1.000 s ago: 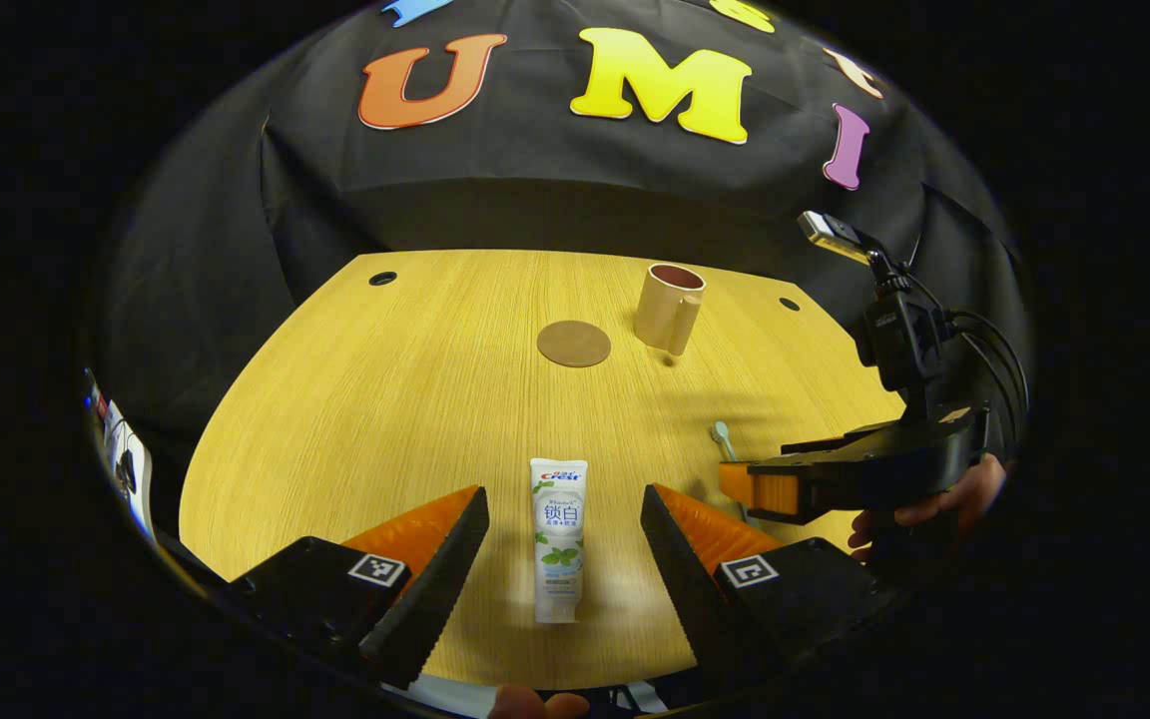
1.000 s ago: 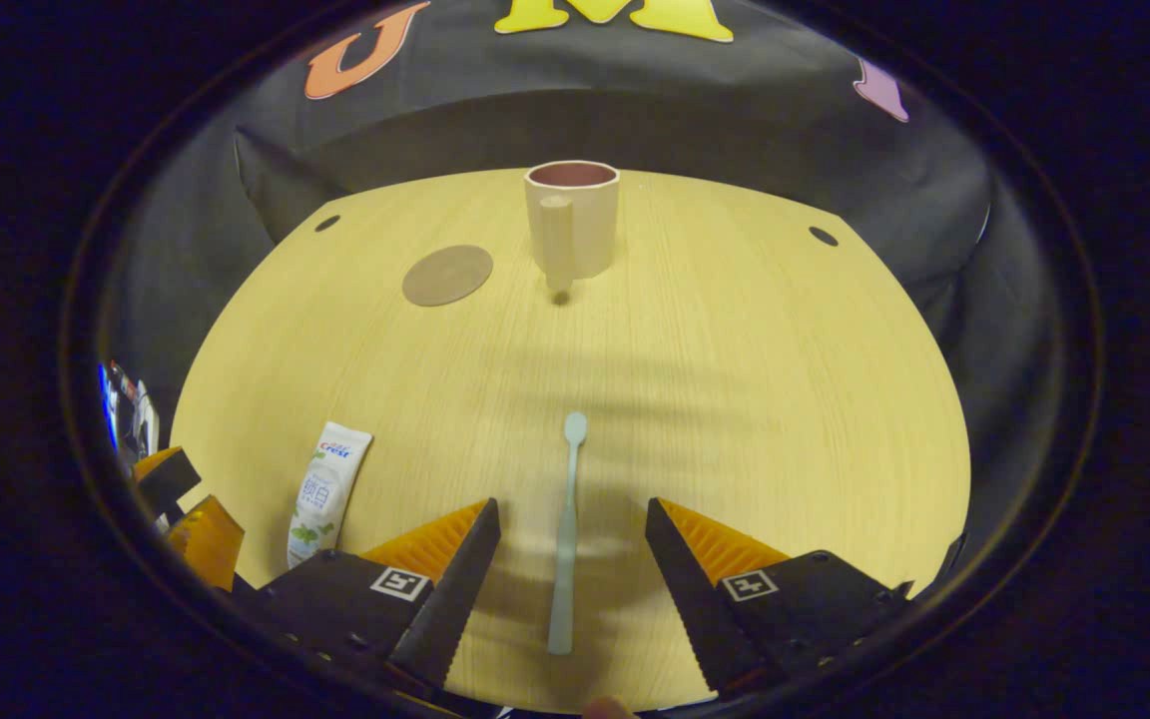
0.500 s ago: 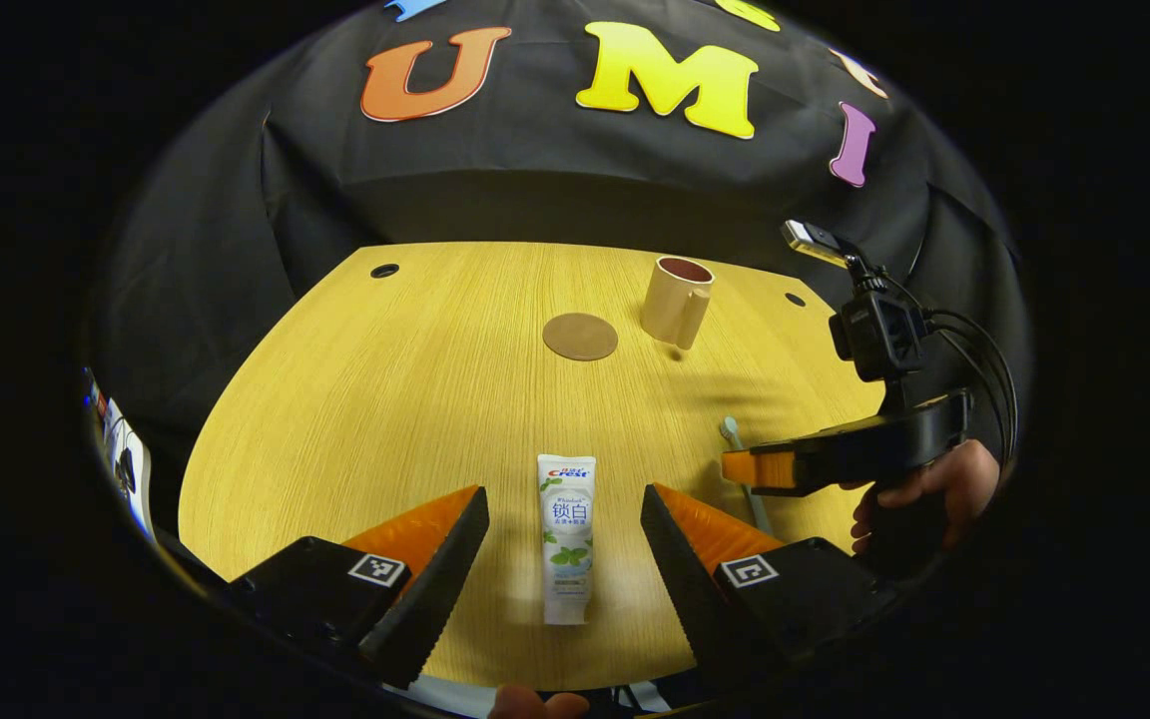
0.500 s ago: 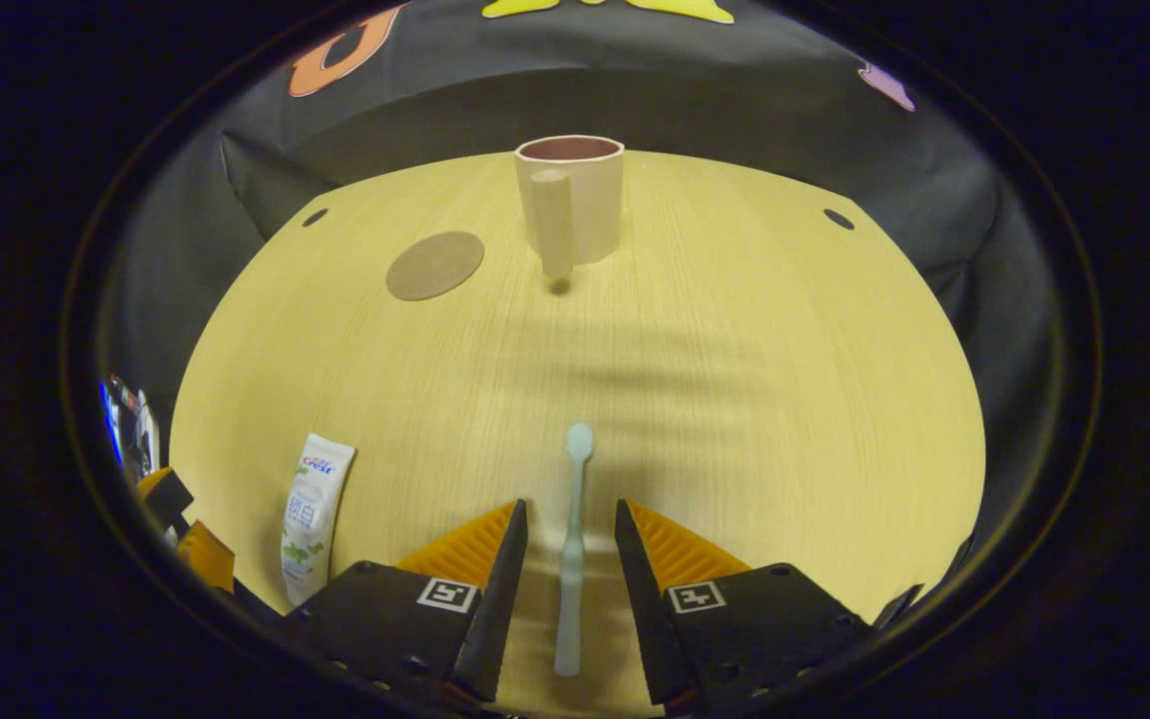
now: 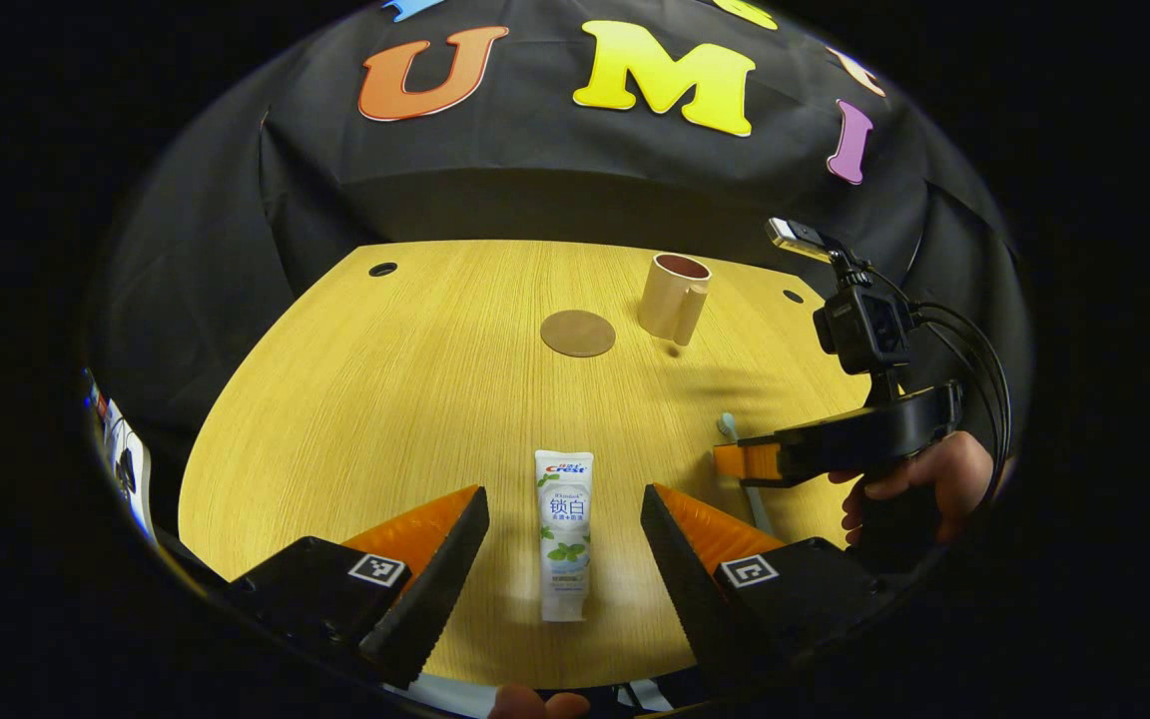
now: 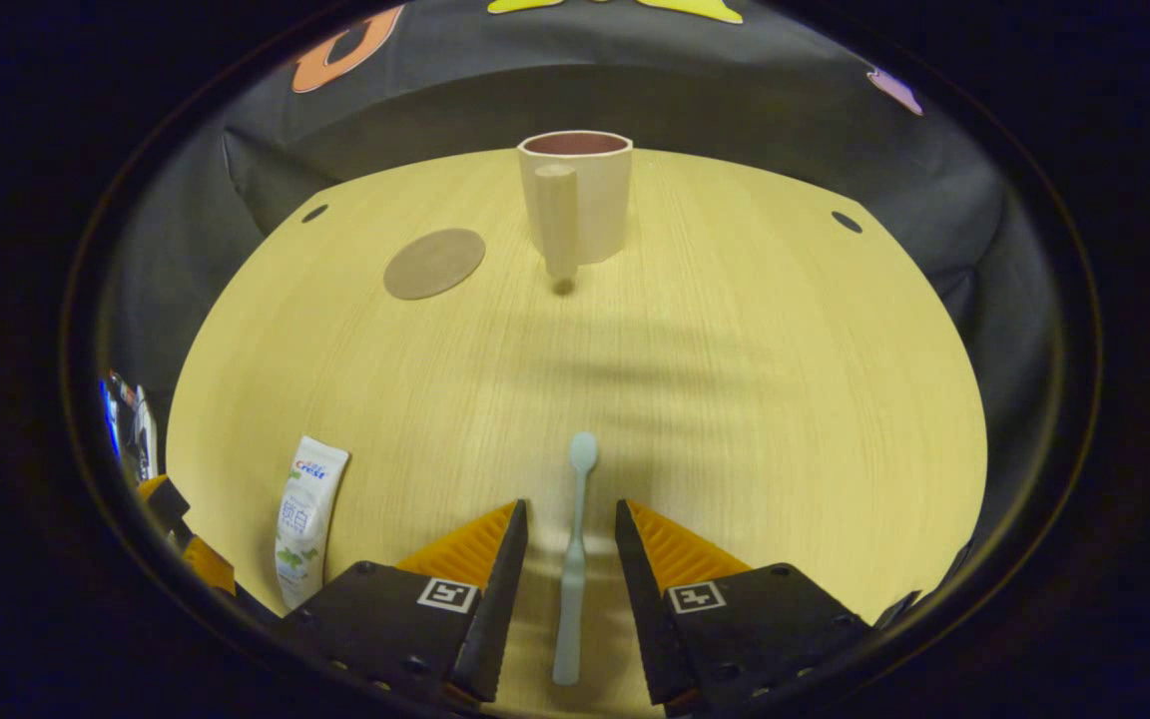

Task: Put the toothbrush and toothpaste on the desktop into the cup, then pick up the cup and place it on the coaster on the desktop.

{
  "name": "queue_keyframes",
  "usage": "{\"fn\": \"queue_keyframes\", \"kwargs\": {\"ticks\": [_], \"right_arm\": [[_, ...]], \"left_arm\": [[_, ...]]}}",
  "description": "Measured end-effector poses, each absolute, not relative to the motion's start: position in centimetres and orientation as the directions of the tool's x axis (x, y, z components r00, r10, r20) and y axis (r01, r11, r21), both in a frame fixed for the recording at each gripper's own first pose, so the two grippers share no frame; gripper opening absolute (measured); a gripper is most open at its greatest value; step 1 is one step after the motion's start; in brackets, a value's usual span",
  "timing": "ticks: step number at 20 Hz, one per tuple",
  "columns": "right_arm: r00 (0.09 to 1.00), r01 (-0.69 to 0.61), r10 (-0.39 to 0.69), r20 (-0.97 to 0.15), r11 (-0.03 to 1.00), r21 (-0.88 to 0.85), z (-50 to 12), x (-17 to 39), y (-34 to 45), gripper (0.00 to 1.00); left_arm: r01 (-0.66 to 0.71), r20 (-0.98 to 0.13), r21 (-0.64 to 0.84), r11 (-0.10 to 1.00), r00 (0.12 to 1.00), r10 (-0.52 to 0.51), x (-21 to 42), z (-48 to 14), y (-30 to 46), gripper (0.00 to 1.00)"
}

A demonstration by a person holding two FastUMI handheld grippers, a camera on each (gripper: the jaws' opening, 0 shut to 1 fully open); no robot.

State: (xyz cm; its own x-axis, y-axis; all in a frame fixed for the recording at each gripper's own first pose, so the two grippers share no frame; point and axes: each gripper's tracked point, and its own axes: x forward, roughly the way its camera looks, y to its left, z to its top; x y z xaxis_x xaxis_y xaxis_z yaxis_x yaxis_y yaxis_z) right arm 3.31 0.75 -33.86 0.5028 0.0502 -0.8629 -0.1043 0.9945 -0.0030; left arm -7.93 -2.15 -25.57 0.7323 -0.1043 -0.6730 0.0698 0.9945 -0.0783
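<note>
The left tool is held low over the near edge of the wooden bench with its fingers spread wide apart. The toothpaste lies flat on the bench between them, touched by neither finger, its cap end toward the camera.

In the right gripper view, the right tool is seen with its fingers drawn in close on either side of the toothbrush, narrow gaps being visible on both sides of the handle; whether the handle is actually pressed cannot be told. The toothbrush is laid lengthwise on the bench, its head pointing away toward the cup.

The cup stands upright near the far edge of the bench, its handle turned toward the right tool. The round coaster lies flat just to the left of the cup, apart from it.

In the left gripper view, the right tool is seen at the right, gripped by a hand.
</note>
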Motion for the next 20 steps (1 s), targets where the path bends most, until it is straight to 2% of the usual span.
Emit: {"fn": "queue_keyframes", "kwargs": {"ticks": [1, 4, 6, 7, 8, 9, 11, 20], "right_arm": [[0.503, -0.106, 0.049, -0.863, 0.994, -0.006, -33.88, 3.31, 0.62, 0.57], [0.509, -0.101, 0.039, -0.860, 0.995, -0.015, -33.92, 3.68, 0.11, 0.54], [0.506, -0.105, 0.042, -0.862, 0.994, -0.012, -33.87, 3.58, 0.19, 0.27], [0.508, -0.106, 0.042, -0.860, 0.994, -0.014, -33.83, 3.69, 0.17, 0.24], [0.508, -0.108, 0.041, -0.861, 0.994, -0.016, -33.79, 3.80, 0.16, 0.27], [0.508, -0.108, 0.042, -0.860, 0.994, -0.015, -33.83, 3.81, 0.17, 0.24], [0.507, -0.108, 0.045, -0.861, 0.994, -0.011, -33.82, 3.85, 0.32, 0.27], [0.501, -0.112, 0.054, -0.864, 0.994, -0.003, -33.86, 3.94, 0.55, 0.27]], "left_arm": [[0.069, -0.673, -0.078, 0.995, 0.733, -0.104, -7.91, -25.54, -2.22, 0.98], [0.071, -0.675, -0.079, 0.994, 0.730, -0.106, -8.09, -25.71, -2.34, 0.98], [0.073, -0.675, -0.079, 0.994, 0.730, -0.107, -8.09, -25.65, -2.39, 0.98], [0.075, -0.675, -0.078, 0.994, 0.730, -0.108, -8.12, -25.66, -2.44, 0.98], [0.077, -0.674, -0.077, 0.994, 0.731, -0.109, -7.92, -25.64, -2.61, 0.98], [0.080, -0.673, -0.075, 0.994, 0.732, -0.109, -7.79, -25.62, -2.60, 0.98], [0.083, -0.671, -0.072, 0.994, 0.733, -0.110, -7.80, -25.55, -2.54, 0.98], [0.081, -0.672, -0.082, 0.993, 0.732, -0.115, -7.65, -25.83, -2.55, 0.98]]}}
